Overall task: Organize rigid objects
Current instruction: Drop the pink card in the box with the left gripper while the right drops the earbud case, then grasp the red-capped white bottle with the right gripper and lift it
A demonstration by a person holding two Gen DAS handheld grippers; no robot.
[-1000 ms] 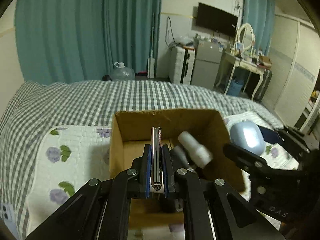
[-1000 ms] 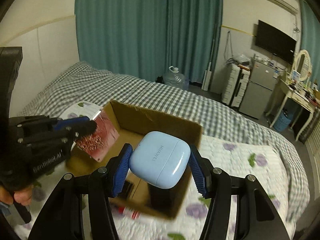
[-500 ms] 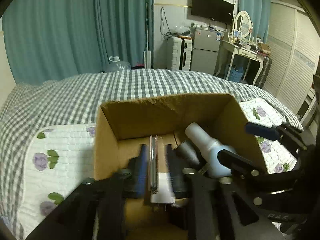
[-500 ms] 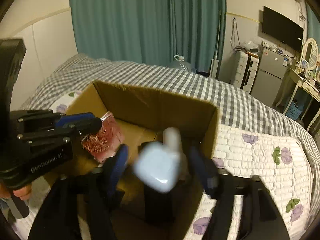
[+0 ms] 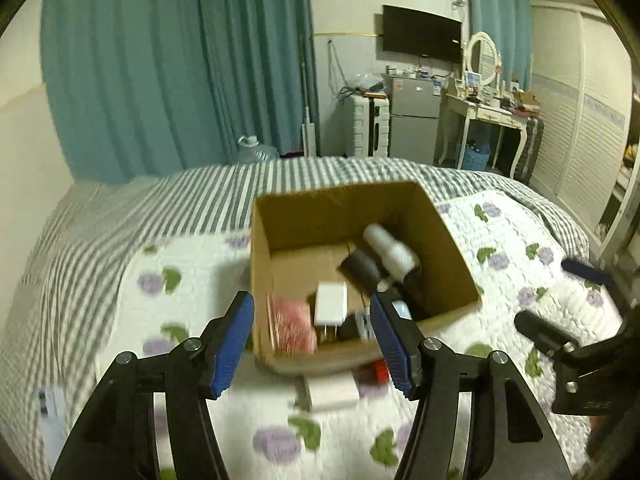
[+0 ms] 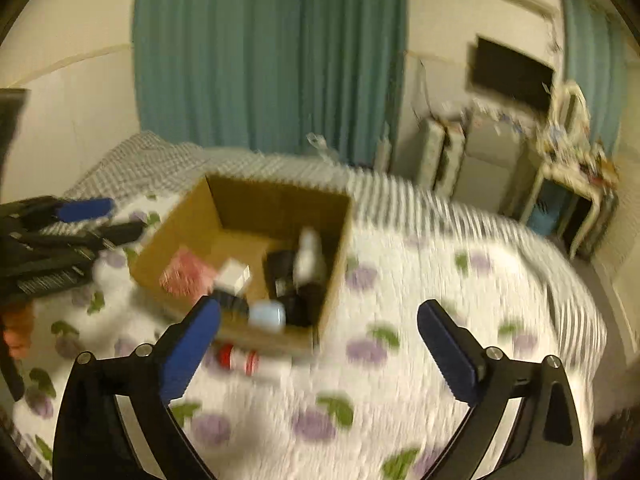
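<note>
A cardboard box [image 5: 452, 240] stands on the bed, also in the right wrist view [image 6: 182, 224]. Inside lie a pink card [image 5: 294, 322], a white charger [image 5: 330, 304], a white bottle [image 5: 390, 248], black items and a light blue earbud case [image 6: 267, 315]. My left gripper [image 5: 312, 344] is open and empty, just in front of the box's near wall. My right gripper [image 6: 318, 344] is open and empty, above the quilt to the right of the box. Each gripper shows at the edge of the other's view [image 5: 560, 308] [image 6: 80, 220].
A white box [image 5: 330, 394] and a red and white item [image 6: 236, 358] lie on the floral quilt [image 6: 400, 360] in front of the cardboard box. Beyond the bed stand teal curtains, a water jug [image 5: 256, 152], a fridge and a dressing table.
The left gripper has let go of the pink card into the box and the right has let go of the blue case there. Both opened and pulled back from the box.
</note>
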